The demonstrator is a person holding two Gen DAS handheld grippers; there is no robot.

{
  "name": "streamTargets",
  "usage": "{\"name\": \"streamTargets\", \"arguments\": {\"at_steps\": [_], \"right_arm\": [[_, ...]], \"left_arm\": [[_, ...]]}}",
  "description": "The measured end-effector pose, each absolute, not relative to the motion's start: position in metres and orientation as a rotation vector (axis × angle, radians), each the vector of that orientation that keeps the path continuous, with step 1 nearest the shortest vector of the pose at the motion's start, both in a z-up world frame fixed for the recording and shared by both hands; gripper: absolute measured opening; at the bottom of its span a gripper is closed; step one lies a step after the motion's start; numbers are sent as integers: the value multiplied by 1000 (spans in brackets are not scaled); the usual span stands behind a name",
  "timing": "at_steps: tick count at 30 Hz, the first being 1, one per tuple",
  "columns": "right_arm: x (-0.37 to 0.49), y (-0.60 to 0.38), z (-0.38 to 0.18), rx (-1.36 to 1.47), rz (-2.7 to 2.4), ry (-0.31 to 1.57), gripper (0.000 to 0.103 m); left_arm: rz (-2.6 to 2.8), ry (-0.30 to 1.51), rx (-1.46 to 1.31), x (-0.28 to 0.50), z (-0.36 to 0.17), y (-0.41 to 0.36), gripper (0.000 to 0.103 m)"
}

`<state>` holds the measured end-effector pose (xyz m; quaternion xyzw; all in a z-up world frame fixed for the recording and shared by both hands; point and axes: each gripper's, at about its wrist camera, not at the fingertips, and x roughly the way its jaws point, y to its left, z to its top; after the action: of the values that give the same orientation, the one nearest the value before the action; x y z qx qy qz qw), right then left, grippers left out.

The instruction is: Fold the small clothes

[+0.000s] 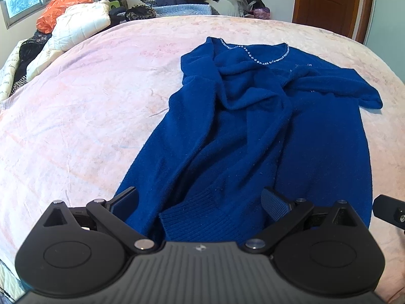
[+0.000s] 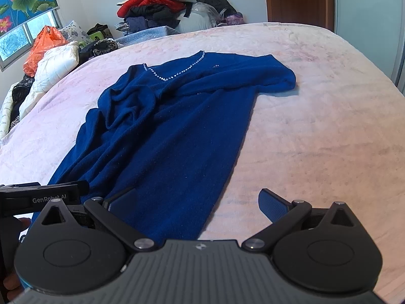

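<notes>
Blue sweater (image 1: 253, 131) lies rumpled on the pink bedspread (image 1: 76, 116), centre-right of the left view, neckline toward the top; left gripper (image 1: 200, 200) spread wide over its ribbed hem at bottom centre, gripping nothing. Right gripper (image 2: 197, 202) likewise wide, straddling the hem's right corner; clothes pile (image 2: 157, 5) at upper centre.

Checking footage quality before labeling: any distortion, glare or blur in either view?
Left wrist view: fisheye bends the bed edge into a dome; blue sweater sharp, daylight soft. Right wrist view: same curvature, corners vignetted, window bright but not blown out.
</notes>
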<state>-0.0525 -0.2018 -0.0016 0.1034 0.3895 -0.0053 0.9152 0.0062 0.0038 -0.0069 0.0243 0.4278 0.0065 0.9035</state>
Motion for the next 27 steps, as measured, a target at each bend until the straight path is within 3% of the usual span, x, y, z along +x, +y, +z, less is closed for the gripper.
{"name": "streamTargets", "arguments": {"at_steps": [27], "right_arm": [[-53, -186, 9, 94, 145, 623, 103]], "left_arm": [[-20, 810, 172, -3, -5, 6, 103]]}}
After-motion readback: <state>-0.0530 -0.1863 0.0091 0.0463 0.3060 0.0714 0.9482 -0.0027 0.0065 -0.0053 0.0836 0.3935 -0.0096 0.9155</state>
